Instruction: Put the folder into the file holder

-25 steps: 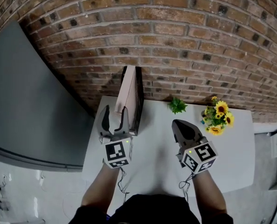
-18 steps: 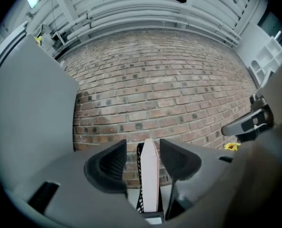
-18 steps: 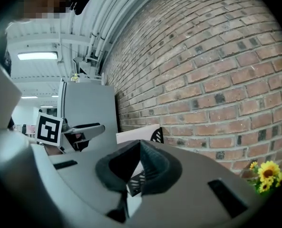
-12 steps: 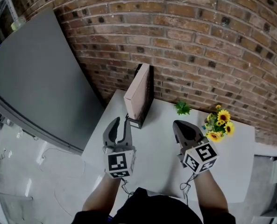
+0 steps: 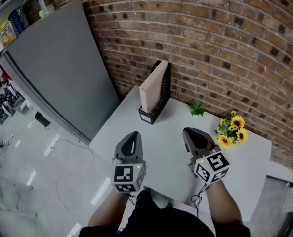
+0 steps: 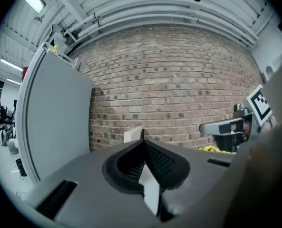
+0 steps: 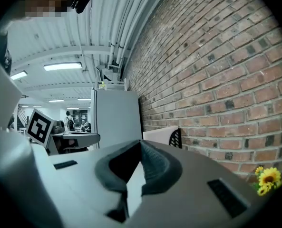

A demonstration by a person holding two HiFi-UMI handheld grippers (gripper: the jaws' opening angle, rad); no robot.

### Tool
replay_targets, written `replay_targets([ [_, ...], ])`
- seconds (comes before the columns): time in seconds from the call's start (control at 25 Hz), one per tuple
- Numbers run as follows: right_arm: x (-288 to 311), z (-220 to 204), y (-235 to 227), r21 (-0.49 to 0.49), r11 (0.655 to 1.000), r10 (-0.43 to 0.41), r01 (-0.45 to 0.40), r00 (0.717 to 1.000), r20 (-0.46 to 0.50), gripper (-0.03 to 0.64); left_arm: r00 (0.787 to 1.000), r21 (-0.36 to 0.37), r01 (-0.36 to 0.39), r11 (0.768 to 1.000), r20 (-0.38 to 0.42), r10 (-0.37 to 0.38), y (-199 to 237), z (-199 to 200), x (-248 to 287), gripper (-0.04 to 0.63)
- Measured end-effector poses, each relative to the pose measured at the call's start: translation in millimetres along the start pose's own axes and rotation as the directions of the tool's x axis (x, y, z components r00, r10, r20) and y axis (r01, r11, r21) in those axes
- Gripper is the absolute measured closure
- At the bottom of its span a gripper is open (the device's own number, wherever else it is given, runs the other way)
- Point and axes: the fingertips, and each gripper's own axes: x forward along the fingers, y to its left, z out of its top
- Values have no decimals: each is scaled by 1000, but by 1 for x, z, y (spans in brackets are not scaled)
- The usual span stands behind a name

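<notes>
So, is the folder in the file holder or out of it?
In. The pale folder stands upright inside the black file holder, its lower edge down in the holder's base.

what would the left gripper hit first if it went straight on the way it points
Most likely the folder standing in the file holder, dead ahead of the shut left gripper; depth is unclear.

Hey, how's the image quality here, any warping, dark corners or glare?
Head view: sharp and evenly lit, but the brick wall bows into arcs. Left gripper view: black corners, the wall bulging, and a ceiling lamp glaring white at top left. Right gripper view: dark corners too, with the ceiling strips blown out bright.
</notes>
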Motion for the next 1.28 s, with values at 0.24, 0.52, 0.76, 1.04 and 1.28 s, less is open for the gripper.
replay_targets([
  [0.24,-16,-23,17,30,998,54,-53,998,-26,614,998,-31,30,999,-52,-31,-26,-22,-37,589],
  [0.52,-15,-33,40,40,996,83,-81,995,-47,614,995,-54,63,997,-69,-66,-30,-31,-62,589],
  [0.76,-11,-34,63,43,998,49,-47,998,-50,614,990,-61,115,991,-73,-120,-19,-31,-76,589],
  [1.04,-16,-32,88,39,998,-43,45,998,-51,614,976,-67,208,976,-53,-212,-2,-28,-91,589],
  [1.28,-28,-34,106,38,991,-125,127,991,-46,614,956,-70,287,955,-38,-290,4,-30,-103,589],
])
